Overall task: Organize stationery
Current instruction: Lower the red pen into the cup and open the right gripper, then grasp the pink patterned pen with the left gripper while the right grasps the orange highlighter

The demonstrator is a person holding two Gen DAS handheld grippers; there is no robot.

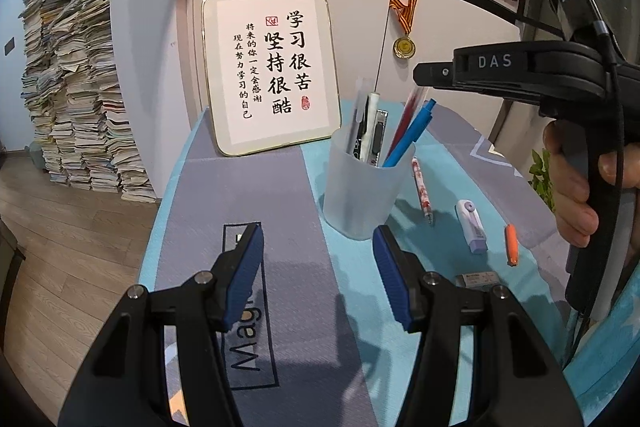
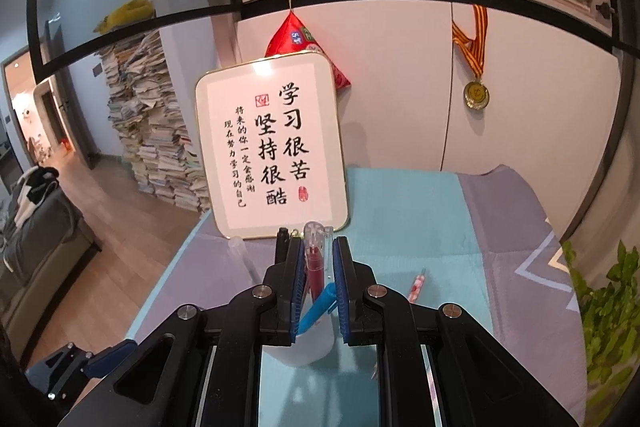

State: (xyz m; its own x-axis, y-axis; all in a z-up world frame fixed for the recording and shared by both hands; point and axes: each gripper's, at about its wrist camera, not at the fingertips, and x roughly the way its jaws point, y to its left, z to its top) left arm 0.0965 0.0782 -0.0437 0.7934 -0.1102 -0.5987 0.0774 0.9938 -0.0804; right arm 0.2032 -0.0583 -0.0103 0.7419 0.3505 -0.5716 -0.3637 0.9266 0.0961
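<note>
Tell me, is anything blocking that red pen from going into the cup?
Nothing visible blocks it. The right gripper holds the red pen directly above the frosted cup, whose mouth has room beside the blue pen.

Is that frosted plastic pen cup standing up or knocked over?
Upright: the frosted translucent plastic cup stands on its base on the cloth, mouth upward, pens leaning out of its top.

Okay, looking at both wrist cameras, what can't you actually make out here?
- Left wrist view: the small flat item behind the left tongs; a finger covers half, label too small.
- Right wrist view: whether the right tongs pinch the red pen; the pen holder sits mostly behind them.
- Shelf book titles: too small.
</note>
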